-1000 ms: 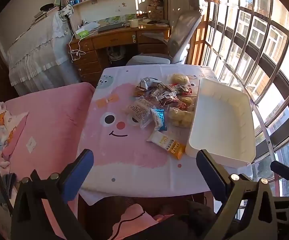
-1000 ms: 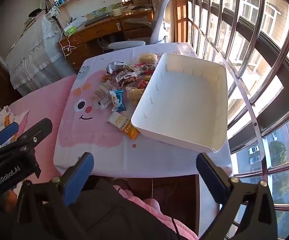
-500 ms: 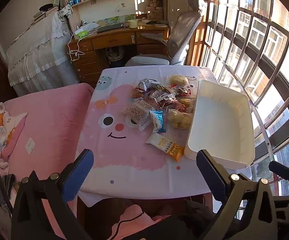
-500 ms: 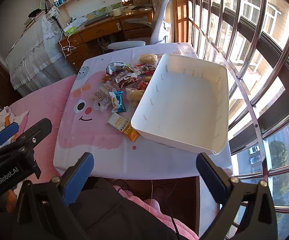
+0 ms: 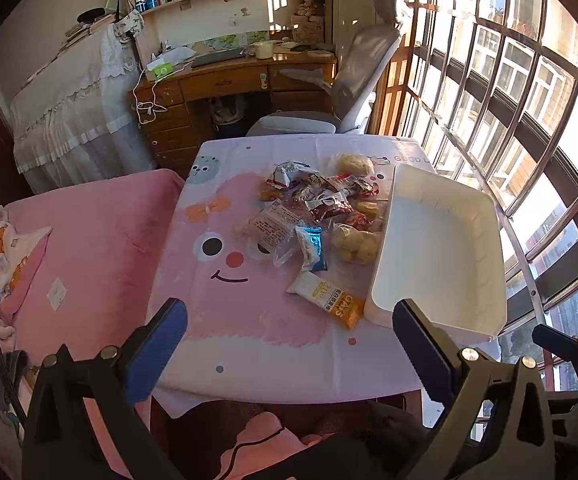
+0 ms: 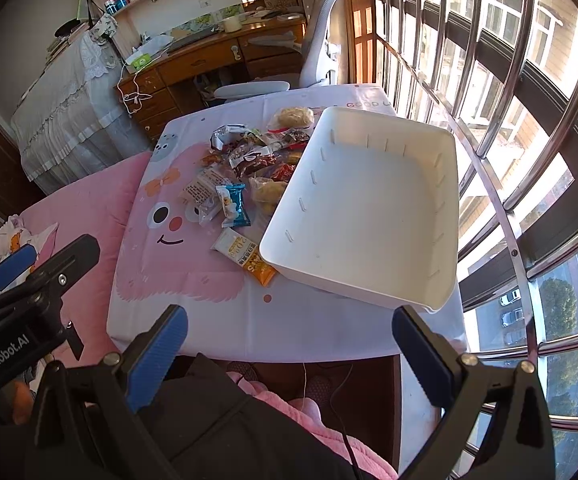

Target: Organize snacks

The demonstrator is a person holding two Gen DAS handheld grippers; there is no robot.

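Both black, blue-padded grippers, left (image 5: 289, 344) and right (image 6: 289, 344), hover spread wide and empty before the table's near edge; wrapped snacks (image 5: 317, 216) lie heaped beside the white plastic bin (image 6: 369, 208).

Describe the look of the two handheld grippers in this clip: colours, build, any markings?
Both are black angular frames with silver bolts and blue ribbed pads on the fingers. The left gripper shows white "GenRobot.AI" lettering in the right wrist view; the right gripper matches it.
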